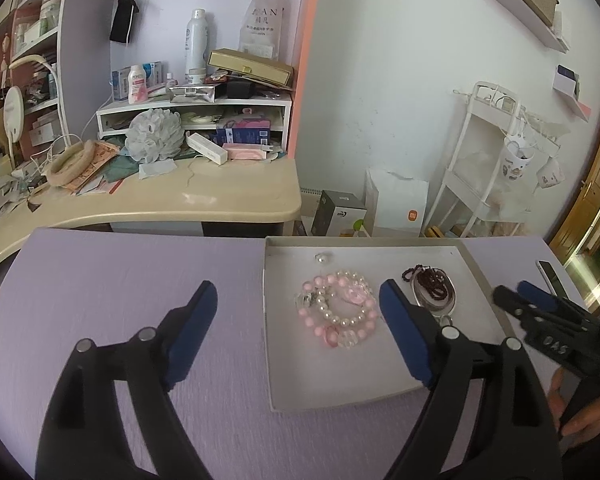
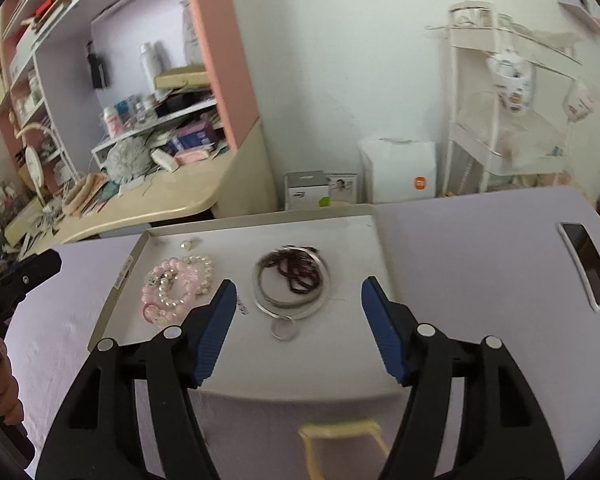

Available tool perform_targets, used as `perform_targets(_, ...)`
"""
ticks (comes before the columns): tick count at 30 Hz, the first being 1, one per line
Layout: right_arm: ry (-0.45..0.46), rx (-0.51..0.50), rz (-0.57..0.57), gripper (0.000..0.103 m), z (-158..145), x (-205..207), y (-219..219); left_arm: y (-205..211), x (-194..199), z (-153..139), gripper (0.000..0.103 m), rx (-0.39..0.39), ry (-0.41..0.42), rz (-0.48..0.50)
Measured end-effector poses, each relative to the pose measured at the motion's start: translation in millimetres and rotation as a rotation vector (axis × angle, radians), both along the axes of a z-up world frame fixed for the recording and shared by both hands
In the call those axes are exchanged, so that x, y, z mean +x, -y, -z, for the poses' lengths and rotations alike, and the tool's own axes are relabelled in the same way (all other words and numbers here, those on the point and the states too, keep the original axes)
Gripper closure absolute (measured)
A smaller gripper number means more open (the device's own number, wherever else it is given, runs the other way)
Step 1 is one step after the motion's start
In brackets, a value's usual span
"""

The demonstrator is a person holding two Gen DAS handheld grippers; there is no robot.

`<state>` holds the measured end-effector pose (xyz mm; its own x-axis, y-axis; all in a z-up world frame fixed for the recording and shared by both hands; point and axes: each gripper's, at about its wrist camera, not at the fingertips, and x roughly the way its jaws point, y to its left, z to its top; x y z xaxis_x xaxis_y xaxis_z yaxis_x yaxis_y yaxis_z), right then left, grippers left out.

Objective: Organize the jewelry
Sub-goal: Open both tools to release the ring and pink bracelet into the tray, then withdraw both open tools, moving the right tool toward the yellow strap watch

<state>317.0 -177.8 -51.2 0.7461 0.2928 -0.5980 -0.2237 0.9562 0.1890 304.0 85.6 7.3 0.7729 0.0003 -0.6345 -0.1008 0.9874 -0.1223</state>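
On lilac woodgrain-textured tabletop [image 1: 120, 280]: shallow rectangular grey cardboard tray [image 2: 236, 376] with low upturned rim. Inside tray, left part: pink and pearl-white round-bead bracelets [image 1: 338, 310] heaped together; small pale bead [image 1: 322, 257] near far wall. Right part: smooth silver metal bangle [image 2: 290, 285] enclosing coiled dark-maroon bead strand [image 2: 303, 273]. Left gripper [image 1: 298, 312] released, ribbed blue pads spread wide, nothing between. Right gripper [image 2: 298, 304] likewise released above bangle, empty. Glossy phone [image 2: 588, 266] lies flat, well apart.
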Motion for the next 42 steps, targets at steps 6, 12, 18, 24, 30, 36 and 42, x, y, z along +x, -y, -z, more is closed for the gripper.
perform_targets(6,0.025,0.026,0.062,0.023,0.0,-28.0,28.5,8.0,-18.9,-0.5,0.013,0.000,0.010,-0.003)
perform_targets(12,0.042,0.041,0.083,0.006,9.5,-51.8,40.9,18.7,-39.7,5.0,0.007,0.013,0.013,0.010)
perform_targets(18,0.056,0.041,0.087,0.001,19.3,-67.5,42.7,32.1,-62.1,8.9,0.002,0.039,0.043,0.029)
perform_targets(24,0.070,0.013,0.071,0.001,21.1,-77.8,39.3,34.5,-76.5,13.0,0.002,0.021,0.044,0.022)
perform_targets(30,0.068,-0.015,0.062,0.001,22.0,-81.8,36.4,40.5,-94.2,13.0,0.002,0.031,0.055,0.015)
perform_targets(36,-0.013,-0.022,0.048,0.001,40.2,-77.8,33.4,42.1,-106.2,17.5,0.002,0.024,0.044,0.013)
perform_targets(42,-0.046,-0.049,0.040,0.001,47.1,-75.6,26.7,43.4,-111.8,21.1,0.002,0.024,0.032,0.014)
